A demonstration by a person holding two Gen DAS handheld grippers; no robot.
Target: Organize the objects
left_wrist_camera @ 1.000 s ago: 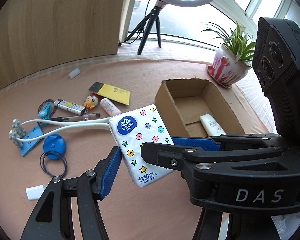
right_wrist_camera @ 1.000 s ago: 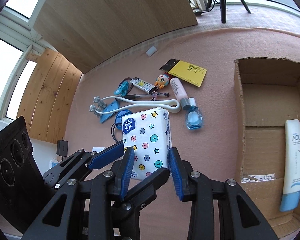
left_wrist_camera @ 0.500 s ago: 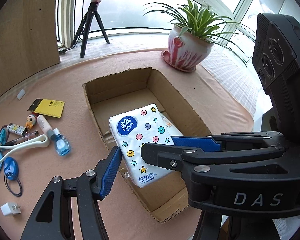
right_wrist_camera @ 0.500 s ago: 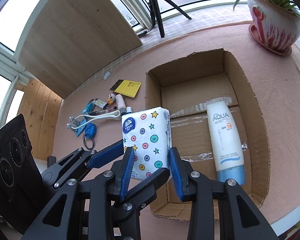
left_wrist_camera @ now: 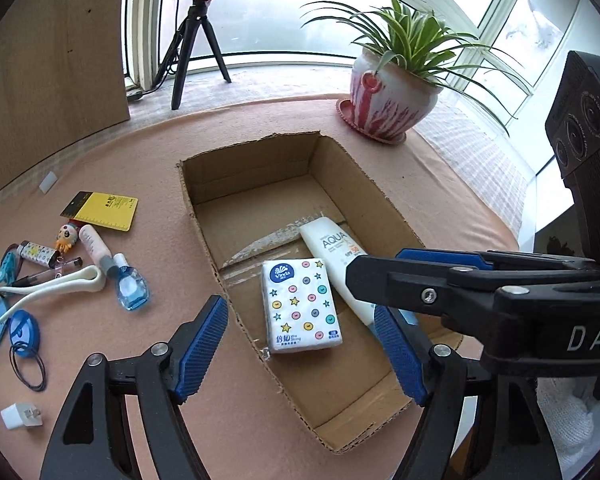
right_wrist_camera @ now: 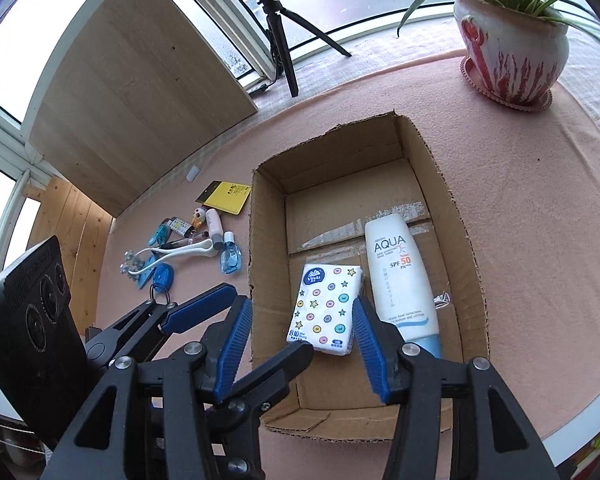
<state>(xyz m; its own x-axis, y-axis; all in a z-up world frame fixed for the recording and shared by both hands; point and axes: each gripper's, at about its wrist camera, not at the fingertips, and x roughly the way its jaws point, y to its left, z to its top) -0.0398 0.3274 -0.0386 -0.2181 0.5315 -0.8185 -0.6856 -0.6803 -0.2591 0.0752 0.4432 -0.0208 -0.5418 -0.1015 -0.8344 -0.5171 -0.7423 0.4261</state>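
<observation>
A white tissue pack (left_wrist_camera: 296,300) with coloured dots and stars lies inside the open cardboard box (left_wrist_camera: 204,216), next to a white AQUA sunscreen tube (left_wrist_camera: 332,248). My left gripper (left_wrist_camera: 300,312) hangs above the pack, its jaws opening, and the blue pads stand clear on either side of it. In the right wrist view the pack (right_wrist_camera: 324,304) lies below my right gripper (right_wrist_camera: 300,306). Its jaws are opening too, with no pad pressing on the pack. The tube (right_wrist_camera: 396,268) lies to the right of it in the box (right_wrist_camera: 452,200).
Small items lie on the pink table left of the box: a yellow card (left_wrist_camera: 104,210), a blue bottle (left_wrist_camera: 130,290), a white massager (left_wrist_camera: 52,284), hair ties (left_wrist_camera: 28,364) and a white plug (left_wrist_camera: 20,416). A potted plant (left_wrist_camera: 388,100) and a tripod (left_wrist_camera: 196,40) stand behind the box.
Both grippers carried the tissue pack from over the loose items to over the box. They then let it go, and it now lies on the box floor.
</observation>
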